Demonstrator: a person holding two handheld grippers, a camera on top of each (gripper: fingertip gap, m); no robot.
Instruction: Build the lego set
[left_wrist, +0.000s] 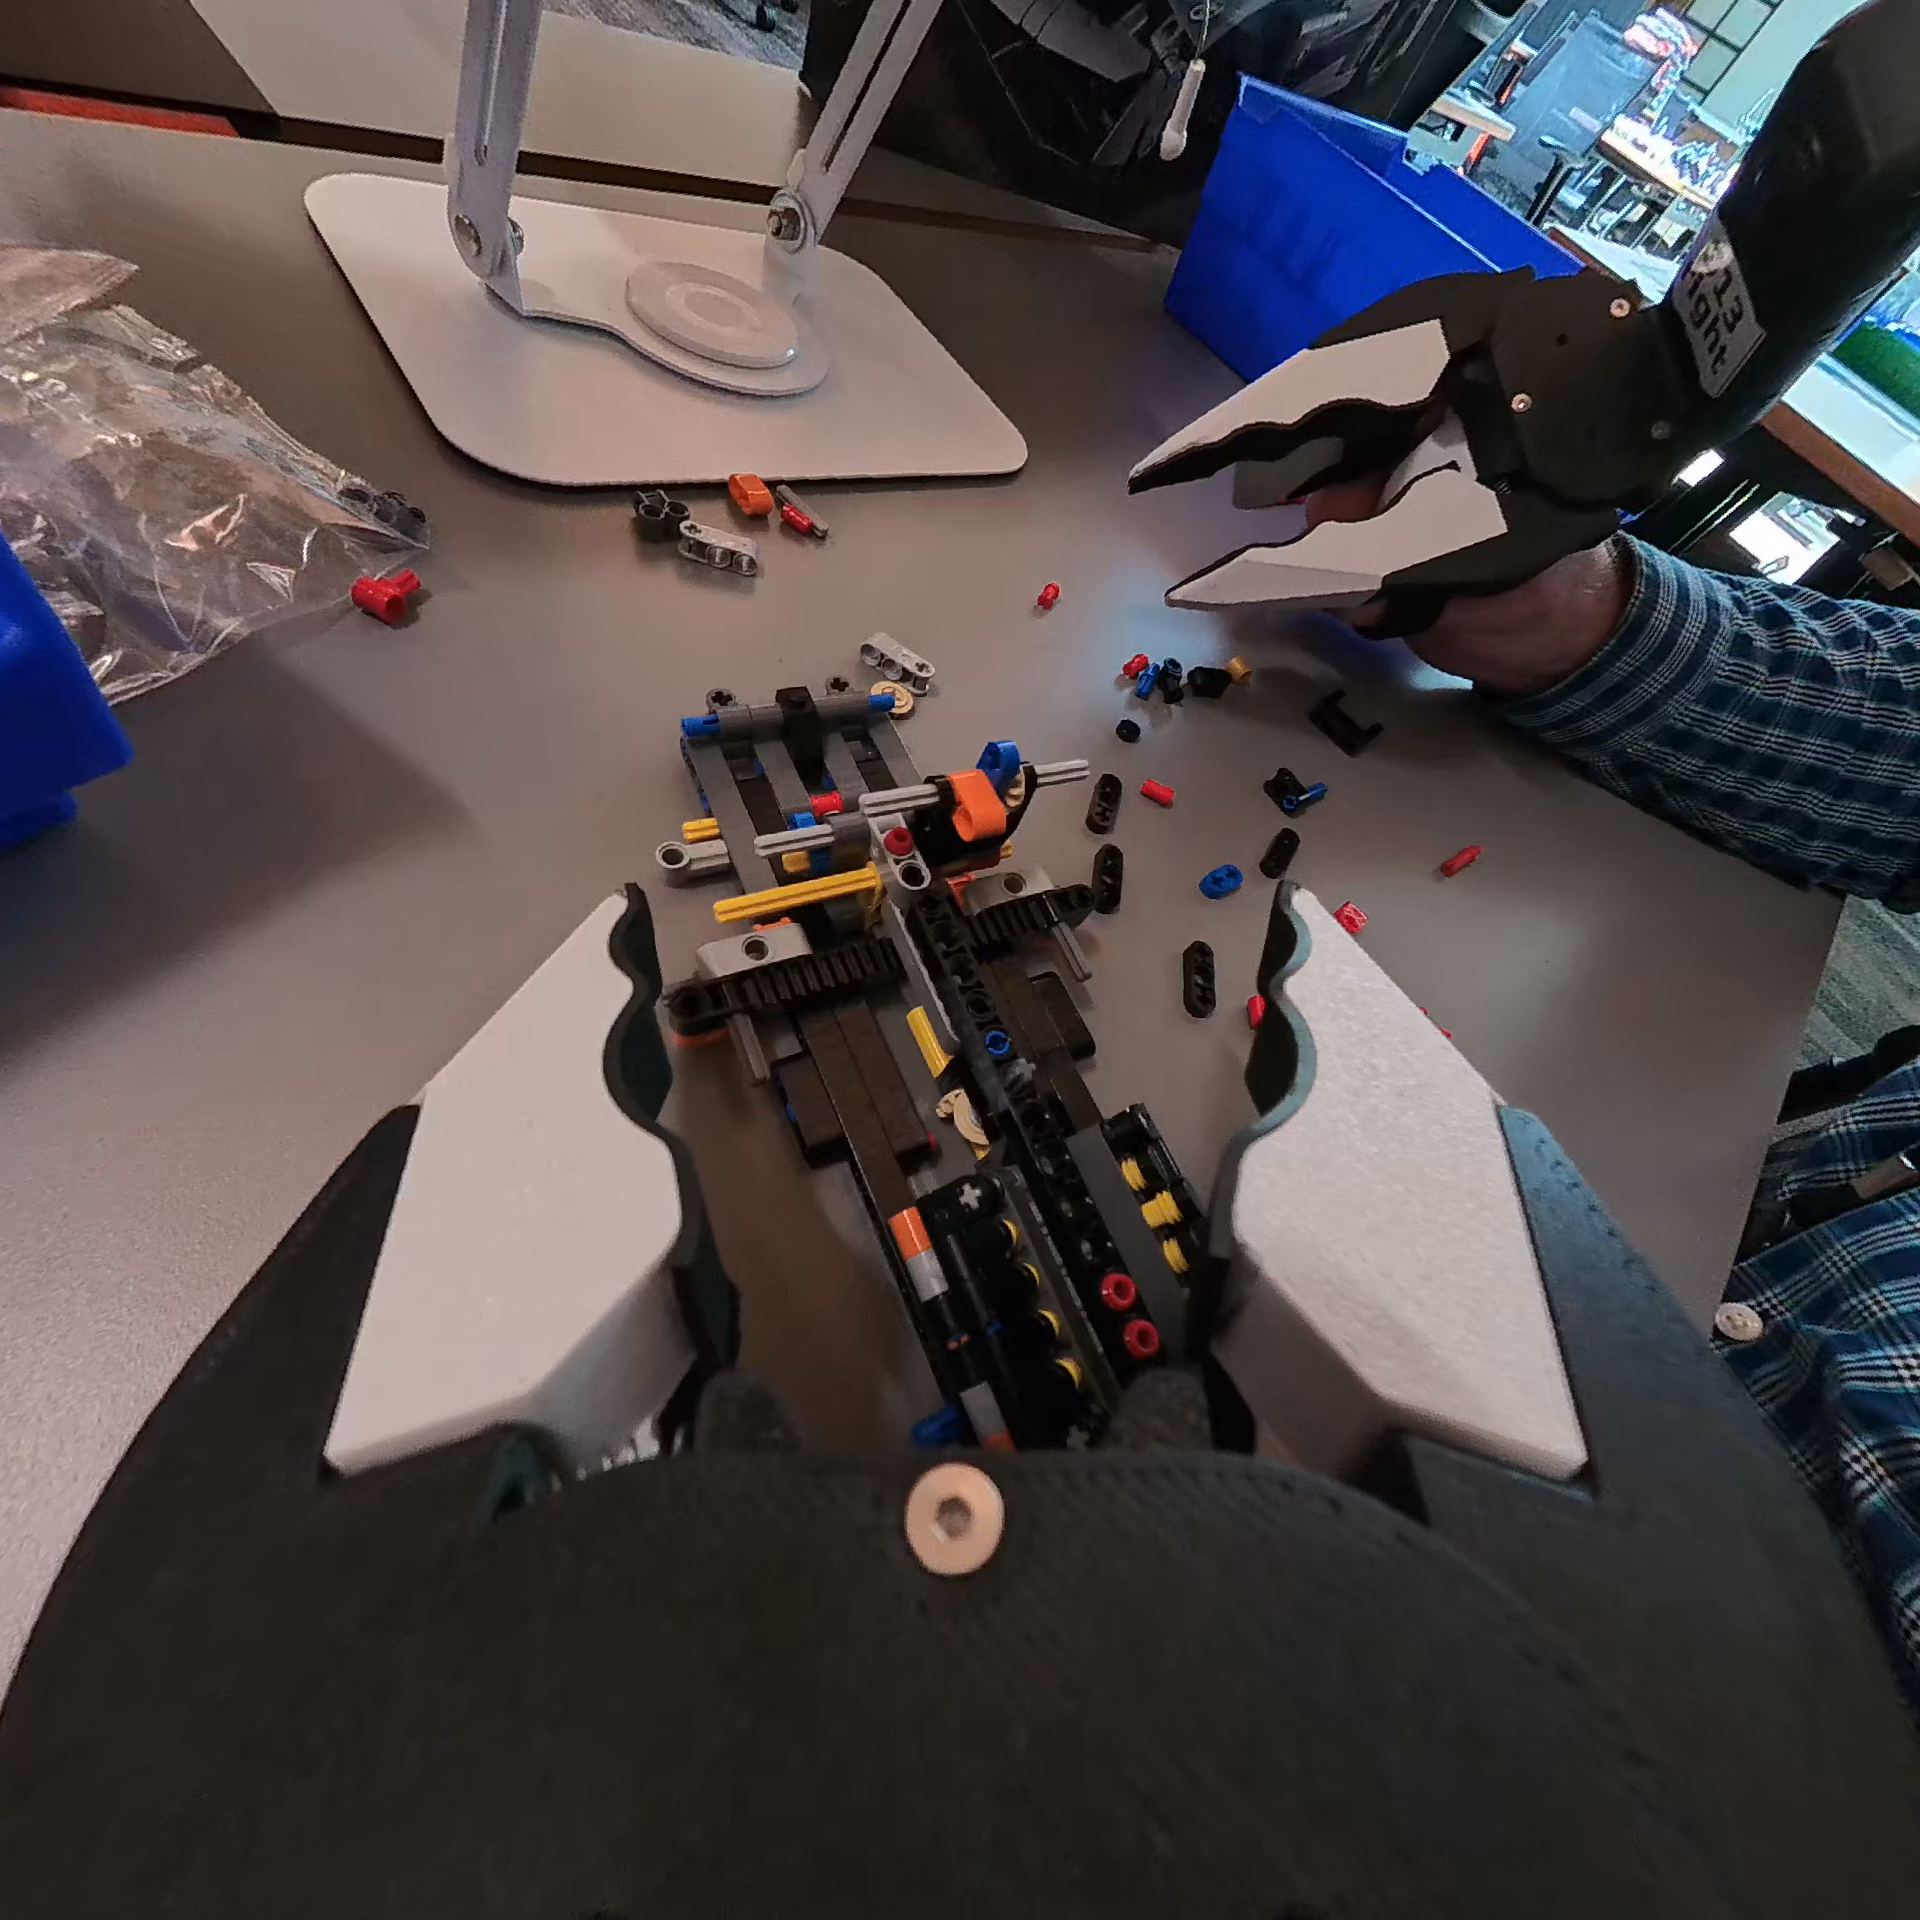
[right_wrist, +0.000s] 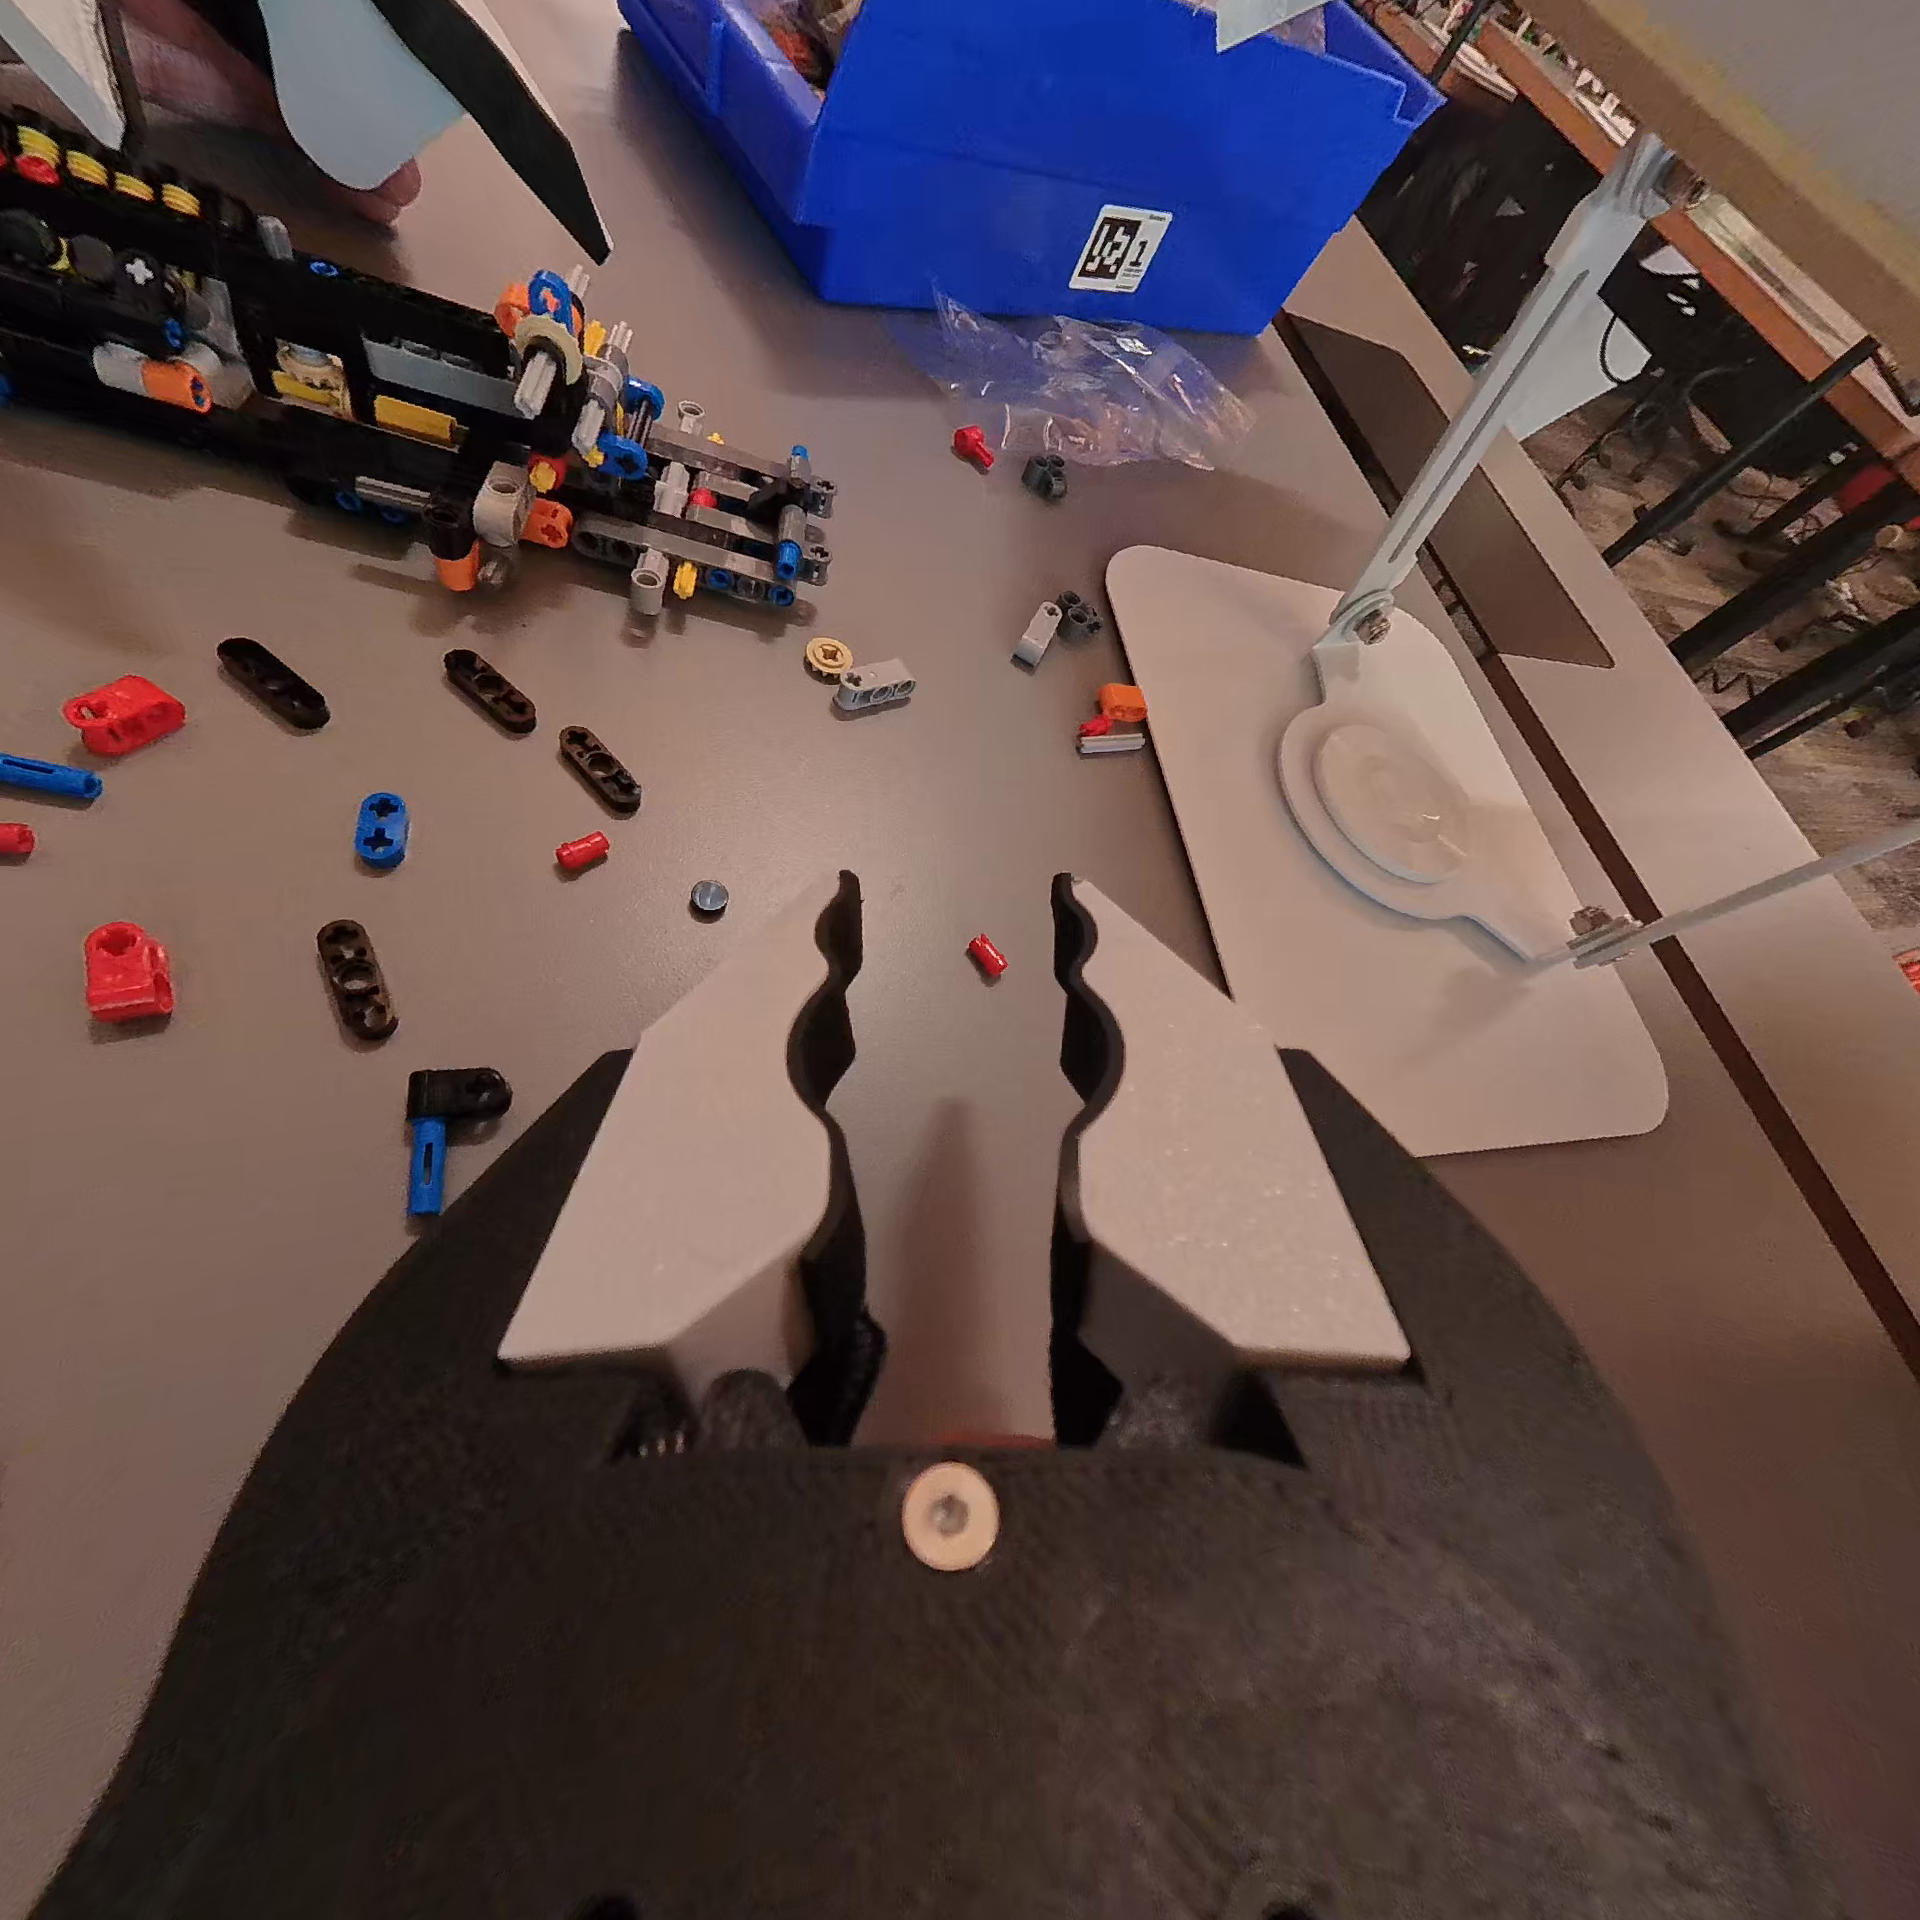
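A long black lego model (left_wrist: 935, 1060) with yellow, orange and blue parts lies on the grey table (left_wrist: 312, 831); it also shows in the right wrist view (right_wrist: 416, 416). My left gripper (left_wrist: 958, 894) is open wide and straddles the model's near end, with a gap on the left side. My right gripper (right_wrist: 956, 883) is open and empty, just above the table, with a small red pin (right_wrist: 985, 954) lying between its tips. In the left wrist view the right gripper (left_wrist: 1151, 540) hovers to the right of the model.
Loose black, red and blue parts (right_wrist: 488, 691) are scattered to the right of the model. A blue bin (right_wrist: 1039, 156), a clear bag of parts (right_wrist: 1081, 384) and a white stand base (right_wrist: 1403, 831) stand nearby. The table edge (left_wrist: 1766, 1091) is at right. Spacing between my two grippers at the tips: around 20 cm.
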